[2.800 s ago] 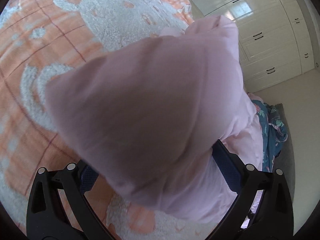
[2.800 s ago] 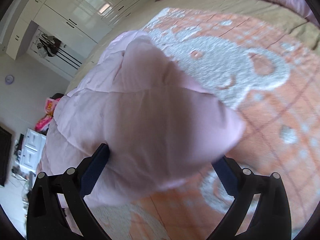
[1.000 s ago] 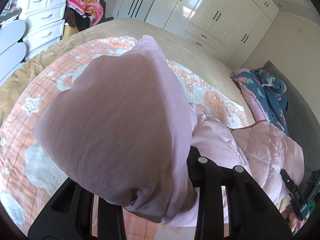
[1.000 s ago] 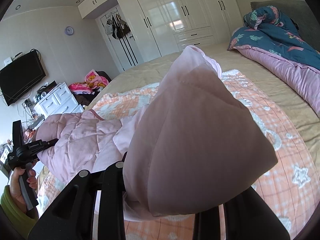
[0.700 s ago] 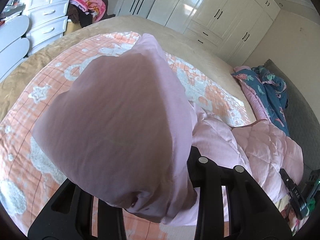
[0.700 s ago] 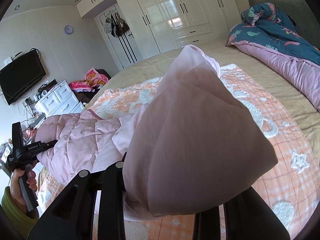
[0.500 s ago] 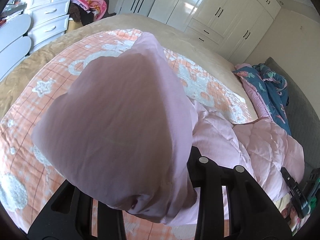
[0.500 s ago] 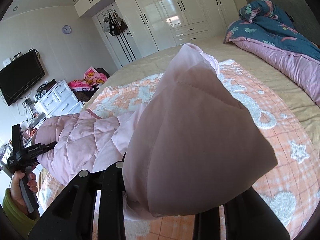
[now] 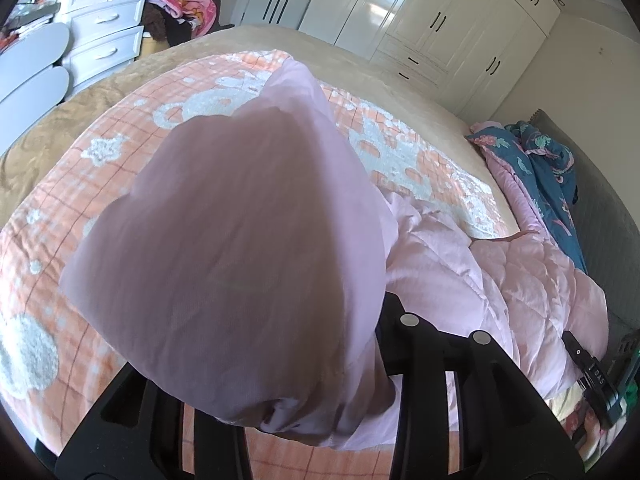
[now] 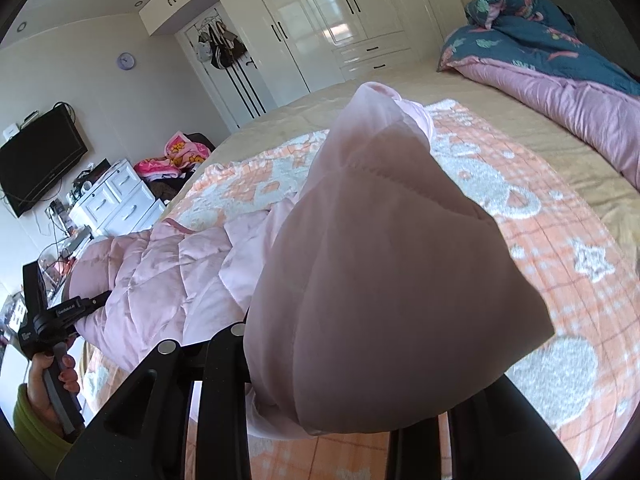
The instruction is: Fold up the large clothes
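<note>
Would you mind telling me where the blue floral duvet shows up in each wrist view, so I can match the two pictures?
Left wrist view: the blue floral duvet lies bunched at the right edge, beyond the pink quilted coat.
Right wrist view: the same duvet sits in the upper right corner, at the far side of the bed.
Shared landmark: the white wardrobe stands behind the bed in both views.

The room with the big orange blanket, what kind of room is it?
Most likely a bedroom: a wide bed with a bear-patterned blanket, tall white wardrobes along the wall, and a white chest of drawers.
</note>
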{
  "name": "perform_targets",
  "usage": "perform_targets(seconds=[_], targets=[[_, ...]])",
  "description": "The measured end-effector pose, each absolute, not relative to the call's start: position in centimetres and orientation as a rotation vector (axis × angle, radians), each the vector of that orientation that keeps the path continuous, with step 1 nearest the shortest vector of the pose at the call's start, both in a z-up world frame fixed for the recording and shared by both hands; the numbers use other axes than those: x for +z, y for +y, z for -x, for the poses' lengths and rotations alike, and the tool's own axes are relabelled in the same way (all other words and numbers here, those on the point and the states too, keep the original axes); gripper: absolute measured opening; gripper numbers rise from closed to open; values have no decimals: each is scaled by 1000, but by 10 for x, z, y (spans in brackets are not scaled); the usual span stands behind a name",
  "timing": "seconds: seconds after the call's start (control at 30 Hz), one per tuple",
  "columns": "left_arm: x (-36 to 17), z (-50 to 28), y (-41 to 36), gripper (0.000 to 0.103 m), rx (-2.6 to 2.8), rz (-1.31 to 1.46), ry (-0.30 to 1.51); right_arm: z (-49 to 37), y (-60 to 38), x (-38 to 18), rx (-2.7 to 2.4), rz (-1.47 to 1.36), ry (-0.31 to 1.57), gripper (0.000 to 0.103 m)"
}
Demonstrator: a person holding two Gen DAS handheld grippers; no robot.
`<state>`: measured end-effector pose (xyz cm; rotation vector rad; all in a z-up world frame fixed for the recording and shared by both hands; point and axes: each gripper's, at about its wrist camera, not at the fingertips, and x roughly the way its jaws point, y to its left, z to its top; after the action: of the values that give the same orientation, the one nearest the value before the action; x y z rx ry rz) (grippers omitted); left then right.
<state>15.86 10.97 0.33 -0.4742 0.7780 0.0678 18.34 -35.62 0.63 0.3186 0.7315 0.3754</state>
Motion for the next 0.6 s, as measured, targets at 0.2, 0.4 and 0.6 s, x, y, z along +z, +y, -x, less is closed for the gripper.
perform_targets(seconds=[0.2,0.4,0.6], targets=[[-9,-150,111,30,69,470,797,-177,-364,-7,364,-346,768,29],[-26,-149,116,31,82,488,823,-177,-364,-21,331,-374,807,31],[-36,-158,119,34,93,487,843,-192,-366,-42,267,-404,894,37]])
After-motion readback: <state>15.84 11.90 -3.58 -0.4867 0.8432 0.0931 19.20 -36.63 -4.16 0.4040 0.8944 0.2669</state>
